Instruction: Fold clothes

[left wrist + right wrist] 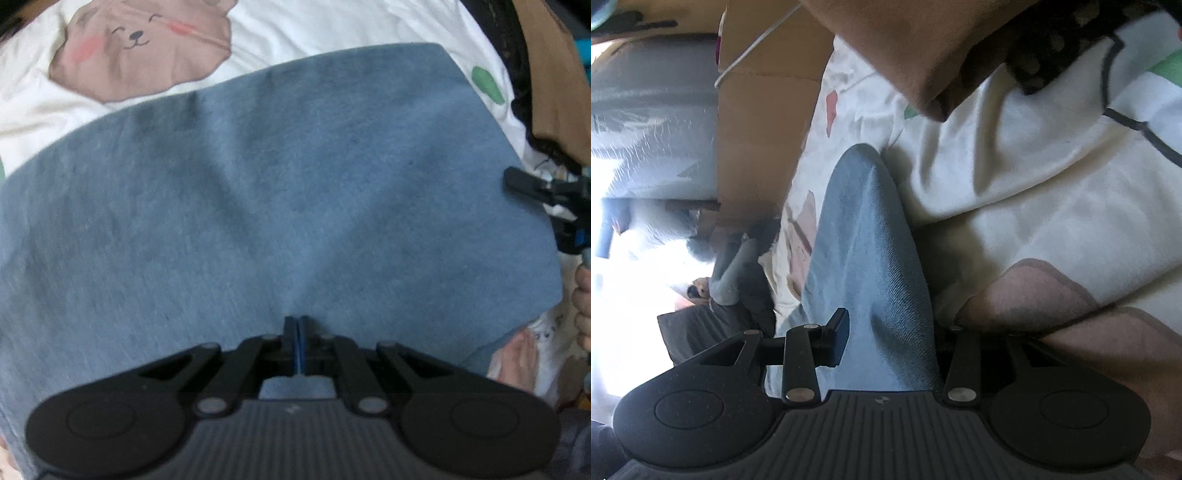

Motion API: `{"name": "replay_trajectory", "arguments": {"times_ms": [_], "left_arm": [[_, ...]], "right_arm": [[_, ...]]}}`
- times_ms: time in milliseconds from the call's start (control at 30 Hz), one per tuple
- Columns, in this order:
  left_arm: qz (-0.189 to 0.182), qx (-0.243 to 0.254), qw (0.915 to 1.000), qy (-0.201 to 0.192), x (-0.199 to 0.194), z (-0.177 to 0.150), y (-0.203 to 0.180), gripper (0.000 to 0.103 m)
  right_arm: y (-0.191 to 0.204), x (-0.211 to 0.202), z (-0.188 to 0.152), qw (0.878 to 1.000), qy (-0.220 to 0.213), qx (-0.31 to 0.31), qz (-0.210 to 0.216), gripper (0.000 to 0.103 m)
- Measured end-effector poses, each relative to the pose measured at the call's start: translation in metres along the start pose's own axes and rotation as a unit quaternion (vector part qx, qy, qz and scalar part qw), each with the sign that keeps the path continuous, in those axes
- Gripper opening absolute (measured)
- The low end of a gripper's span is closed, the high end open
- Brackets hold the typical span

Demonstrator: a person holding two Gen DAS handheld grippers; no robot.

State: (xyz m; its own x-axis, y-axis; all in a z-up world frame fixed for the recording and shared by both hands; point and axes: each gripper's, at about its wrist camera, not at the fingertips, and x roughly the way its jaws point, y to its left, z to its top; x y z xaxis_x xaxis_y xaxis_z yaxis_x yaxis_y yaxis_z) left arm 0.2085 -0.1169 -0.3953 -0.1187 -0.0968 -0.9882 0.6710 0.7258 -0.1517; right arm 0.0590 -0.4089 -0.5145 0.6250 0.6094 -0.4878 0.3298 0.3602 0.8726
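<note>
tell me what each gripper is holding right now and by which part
Left gripper: shut on the blue garment at its near edge. Right gripper: open, fingers straddling a raised fold of the garment, not gripping it.

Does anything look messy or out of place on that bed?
Nothing looks damaged or spilled. The blue cloth lies fairly flat on the bear-print sheet, with only soft creases. Brown and black clothing sits heaped at the sheet's edge, apparently unfolded.
</note>
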Motion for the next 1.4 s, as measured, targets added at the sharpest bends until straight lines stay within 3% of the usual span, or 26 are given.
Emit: {"name": "replay_trajectory", "arguments": {"times_ms": [167,233,333,467,633,833,1100,1267,1400], "left_arm": [[-0.032,0.049,0.9976,-0.037,-0.003,-0.024,-0.005,0.003],[-0.039,0.059,0.9954,-0.064,-0.004,-0.031,-0.005,0.002],[-0.055,0.052,0.9928,-0.093,-0.005,-0.042,0.001,0.003],[-0.079,0.051,0.9888,-0.116,-0.006,-0.044,0.019,0.003],[-0.128,-0.01,0.9837,-0.126,-0.004,-0.04,0.033,0.004],[-0.138,-0.026,0.9795,-0.145,-0.016,-0.066,0.048,0.005],[-0.167,-0.033,0.9731,-0.154,-0.022,-0.077,0.068,0.007],[-0.172,-0.086,0.9615,-0.197,-0.027,-0.069,0.091,0.012],[-0.176,-0.13,0.9498,-0.224,-0.021,-0.062,0.106,0.012]], "right_arm": [[0.012,0.008,-0.001,0.998,0.028,-0.053,-0.027,0.04],[0.015,0.01,0.0,0.997,0.032,-0.061,-0.038,0.02],[0.028,0.009,-0.001,0.994,0.041,-0.087,-0.057,0.008],[0.054,0.003,-0.004,0.988,0.045,-0.124,-0.081,0.006],[0.091,0.0,-0.007,0.979,0.057,-0.158,-0.119,0.006],[0.138,0.0,-0.009,0.964,0.083,-0.195,-0.157,0.006],[0.202,0.021,-0.02,0.938,0.14,-0.23,-0.216,0.006],[0.246,0.046,-0.033,0.895,0.199,-0.297,-0.266,0.006],[0.28,0.062,-0.04,0.872,0.213,-0.327,-0.295,0.006]]}}
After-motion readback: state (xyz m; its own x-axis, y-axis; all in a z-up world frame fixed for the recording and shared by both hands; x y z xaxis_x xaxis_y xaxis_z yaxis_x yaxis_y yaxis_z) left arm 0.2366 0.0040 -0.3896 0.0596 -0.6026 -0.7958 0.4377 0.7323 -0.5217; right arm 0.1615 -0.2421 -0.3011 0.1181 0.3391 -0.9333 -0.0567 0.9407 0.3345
